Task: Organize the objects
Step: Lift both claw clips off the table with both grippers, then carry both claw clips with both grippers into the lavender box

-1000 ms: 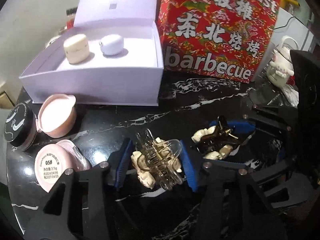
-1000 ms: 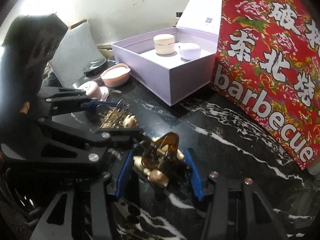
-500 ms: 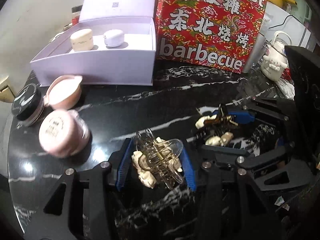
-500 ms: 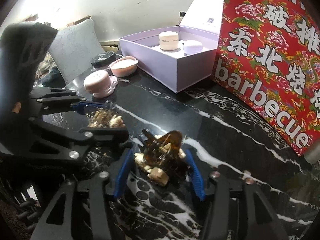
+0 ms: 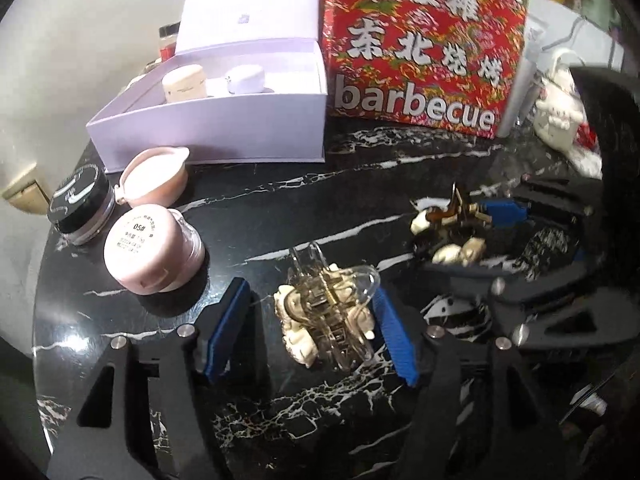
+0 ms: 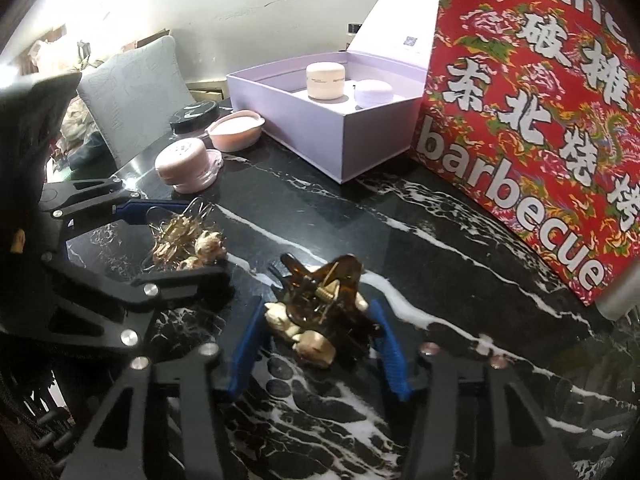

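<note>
On the black marble table (image 5: 280, 200), 3 small jars (image 5: 150, 254) sit left of the left gripper (image 5: 310, 328), before an open lilac box (image 5: 224, 128) and a red barbecue box (image 5: 424, 48). Its jaws, clamped 1 second ago, are opening, the clear hair claw (image 5: 328, 312) lying loose between them. The right gripper (image 6: 318, 332) is closing, its pads pressing the brown hair claw (image 6: 320, 304).

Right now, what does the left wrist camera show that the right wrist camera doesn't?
Only the left wrist view shows the white figurine by the barbecue sign's right edge. Only the right wrist view shows the grey cushion behind the table. Both show the lilac box holding two jars, the barbecue sign, the clear hair clip and the brown hair clip.
</note>
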Motion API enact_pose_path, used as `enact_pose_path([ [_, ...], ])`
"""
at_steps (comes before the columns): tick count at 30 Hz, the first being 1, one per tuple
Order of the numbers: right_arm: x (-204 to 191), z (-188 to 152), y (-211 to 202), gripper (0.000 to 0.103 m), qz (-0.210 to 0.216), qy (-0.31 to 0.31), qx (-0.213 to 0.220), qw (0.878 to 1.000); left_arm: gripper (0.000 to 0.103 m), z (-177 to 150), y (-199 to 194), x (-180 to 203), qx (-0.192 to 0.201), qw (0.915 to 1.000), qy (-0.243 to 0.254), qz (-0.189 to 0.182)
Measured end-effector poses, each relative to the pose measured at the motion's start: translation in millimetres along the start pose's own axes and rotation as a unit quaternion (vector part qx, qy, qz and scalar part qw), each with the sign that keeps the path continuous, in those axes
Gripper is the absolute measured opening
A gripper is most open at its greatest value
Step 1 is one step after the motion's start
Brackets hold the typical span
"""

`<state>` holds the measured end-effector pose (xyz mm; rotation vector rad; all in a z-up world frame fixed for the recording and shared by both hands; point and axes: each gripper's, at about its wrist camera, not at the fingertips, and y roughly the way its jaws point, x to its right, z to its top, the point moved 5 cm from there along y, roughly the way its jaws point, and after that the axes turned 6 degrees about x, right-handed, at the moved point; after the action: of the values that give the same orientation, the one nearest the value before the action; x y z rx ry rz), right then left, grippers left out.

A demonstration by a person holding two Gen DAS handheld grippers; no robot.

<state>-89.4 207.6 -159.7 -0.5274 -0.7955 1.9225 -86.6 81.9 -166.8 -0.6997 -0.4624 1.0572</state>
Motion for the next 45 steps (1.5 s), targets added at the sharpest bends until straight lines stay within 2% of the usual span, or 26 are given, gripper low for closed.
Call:
enact_pose_path([
  [3, -0.4, -1.1, -1.4, 0.054, 0.0, -0.002, -0.001, 1.0, 0.061, -1.1, -0.3, 0.5, -0.002, 1.0, 0.002, 0.0],
  [5, -1.2, -1.0, -1.3, 0.053, -0.001, -0.003, -0.003, 1.0, 0.046, -1.5, -1.4, 0.2, -0.002, 1.0, 0.002, -0.003],
  [6, -2.3, -0.8, -1.5, 0.053, 0.0, -0.004, -0.004, 1.0, 0.045, -2.1, -2.1, 0.4, -0.005, 1.0, 0.002, -0.004],
  [13, -12.6, 2.6, -7.1, 0.052, 0.009, -0.014, 0.001, 1.0, 0.044, -9.2, -11.0, 3.9, -0.015, 0.9996, -0.006, -0.023],
  [18, -21.3, 3.3, -15.3, 0.052, 0.011, -0.022, 0.006, 1.0, 0.044, -12.7, -24.7, 4.8, -0.008, 0.9998, -0.006, -0.018],
  [28, -44.0, 8.8, -37.9, 0.053, 0.025, -0.036, 0.027, 0.999, 0.045, -14.0, -63.0, -0.2, 0.013, 0.9994, -0.029, 0.012],
  [35, -63.8, 26.0, -59.4, 0.053, 0.033, -0.052, 0.054, 0.997, 0.045, -9.5, -100.0, -8.0, 0.038, 0.997, -0.059, 0.031],
  [45, -89.9, 46.8, -90.1, 0.053, 0.034, -0.077, 0.083, 0.993, 0.045, -2.5, -140.9, -17.1, 0.066, 0.9933, -0.072, 0.062],
])
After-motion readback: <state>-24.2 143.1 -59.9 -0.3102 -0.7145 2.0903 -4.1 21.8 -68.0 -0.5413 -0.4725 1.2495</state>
